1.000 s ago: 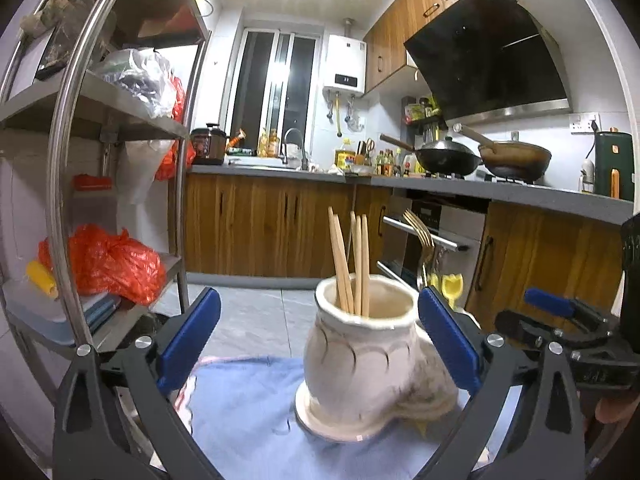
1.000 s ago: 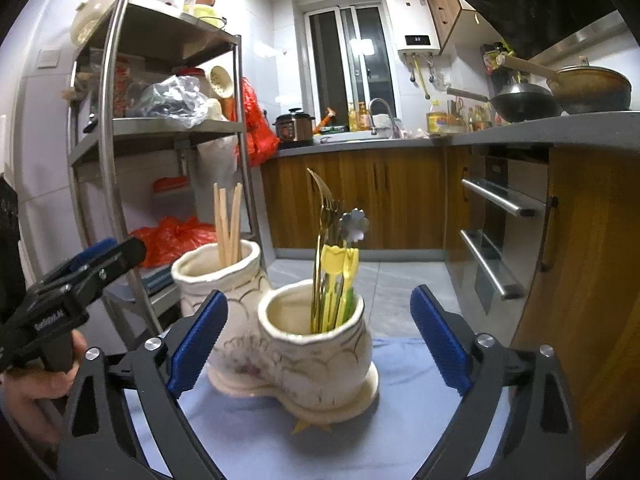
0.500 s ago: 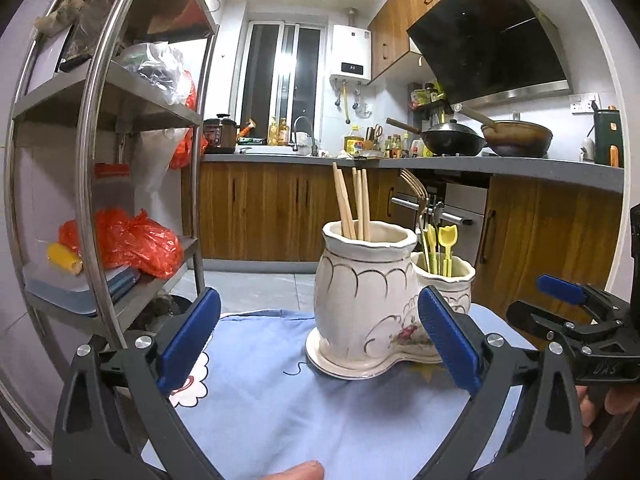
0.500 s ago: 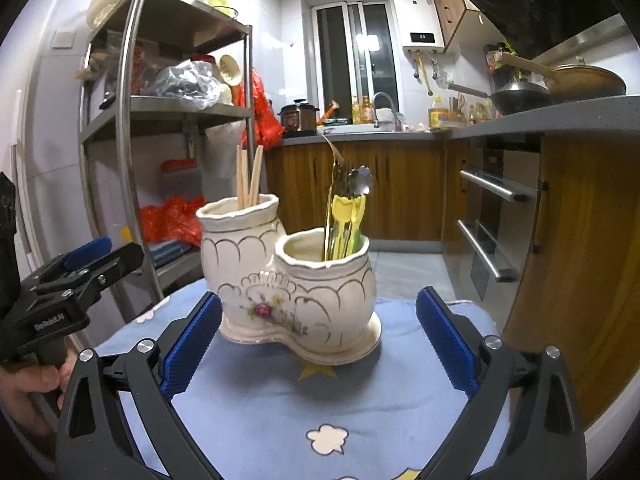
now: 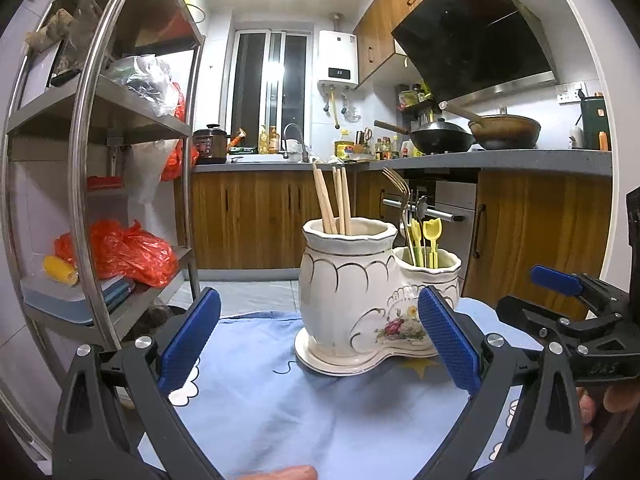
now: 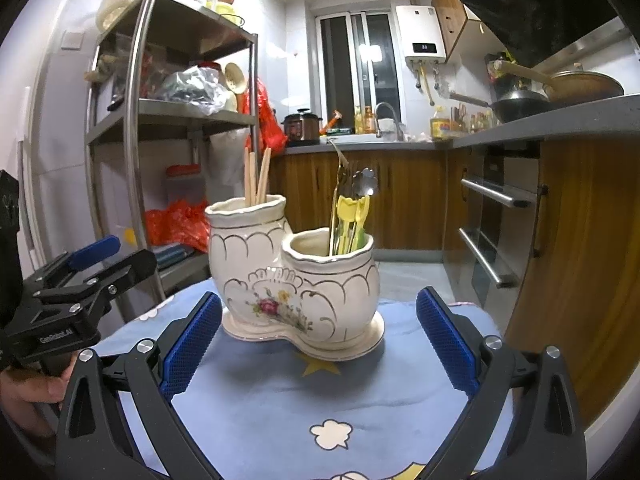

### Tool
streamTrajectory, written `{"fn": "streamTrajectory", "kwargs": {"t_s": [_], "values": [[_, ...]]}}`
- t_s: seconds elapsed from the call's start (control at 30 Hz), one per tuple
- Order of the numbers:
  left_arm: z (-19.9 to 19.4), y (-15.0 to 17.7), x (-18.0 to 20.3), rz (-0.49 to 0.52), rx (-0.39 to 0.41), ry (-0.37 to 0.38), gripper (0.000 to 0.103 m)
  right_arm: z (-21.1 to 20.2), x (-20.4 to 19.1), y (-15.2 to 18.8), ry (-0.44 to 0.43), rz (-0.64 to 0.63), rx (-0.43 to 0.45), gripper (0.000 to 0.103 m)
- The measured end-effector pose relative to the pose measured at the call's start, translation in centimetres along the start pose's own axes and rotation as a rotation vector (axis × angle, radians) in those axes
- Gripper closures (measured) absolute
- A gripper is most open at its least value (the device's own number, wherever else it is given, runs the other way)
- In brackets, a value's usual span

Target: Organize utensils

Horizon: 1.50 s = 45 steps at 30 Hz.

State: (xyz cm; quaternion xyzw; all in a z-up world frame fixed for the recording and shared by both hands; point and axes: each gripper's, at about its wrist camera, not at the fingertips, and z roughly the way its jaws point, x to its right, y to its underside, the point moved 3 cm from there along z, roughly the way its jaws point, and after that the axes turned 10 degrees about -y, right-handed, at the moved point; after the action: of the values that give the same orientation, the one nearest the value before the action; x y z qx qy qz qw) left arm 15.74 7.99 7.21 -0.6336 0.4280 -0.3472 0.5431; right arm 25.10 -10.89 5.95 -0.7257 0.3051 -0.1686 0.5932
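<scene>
Kitchen all around: wood cabinets (image 6: 404, 196), steel rack (image 5: 100, 152) off to one side, woks (image 5: 472, 136) up on the counter. Down front, worktop draped in a blue cloth (image 6: 320, 392) with cloud and star prints. Dead centre on it, away from every edge, a cream double-pot utensil holder (image 6: 296, 276) standing upright on its own base. Taller pot loaded with wooden chopsticks (image 5: 332, 200), leaning slightly. Shorter pot, joined to the taller one, packed with a gold fork (image 6: 340, 184), a flower-headed metal spoon (image 6: 366, 182) and yellow plastic utensils (image 5: 426, 236).

Left gripper (image 5: 316, 344) released, blue pads spread wide, nothing between them, hanging over the near part of the cloth and short of the holder. Right gripper (image 6: 318, 340) likewise spread wide and carrying nothing, holder framed between its pads but untouched. Each one showing at the edge of the other's view, fingertips of the gripping hand just visible.
</scene>
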Motion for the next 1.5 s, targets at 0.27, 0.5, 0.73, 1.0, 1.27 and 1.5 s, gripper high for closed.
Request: {"fn": "streamTrajectory", "kwargs": {"t_s": [0.27,0.5,0.73,1.0,1.27,1.5], "values": [[0.0,-0.08,0.02,0.002,0.001,-0.005,0.006,0.07,-0.17,0.1,-0.005,-0.007,-0.005,0.006],[0.0,-0.08,0.02,0.005,0.002,-0.005,0.006,0.12,-0.28,0.1,-0.006,-0.008,-0.004,0.006],[-0.01,-0.07,0.07,0.005,0.001,-0.005,0.006,0.21,-0.41,0.19,-0.012,-0.013,-0.008,0.006],[0.02,-0.1,0.06,0.007,0.002,-0.004,0.006,0.22,-0.41,0.18,-0.012,-0.013,-0.009,0.006],[0.01,-0.09,0.1,0.006,0.002,-0.005,0.006,0.26,-0.5,0.18,-0.012,-0.013,-0.009,0.006],[0.01,-0.09,0.08,0.006,0.003,-0.004,0.005,0.27,-0.52,0.18,-0.012,-0.013,-0.008,0.006]]}}
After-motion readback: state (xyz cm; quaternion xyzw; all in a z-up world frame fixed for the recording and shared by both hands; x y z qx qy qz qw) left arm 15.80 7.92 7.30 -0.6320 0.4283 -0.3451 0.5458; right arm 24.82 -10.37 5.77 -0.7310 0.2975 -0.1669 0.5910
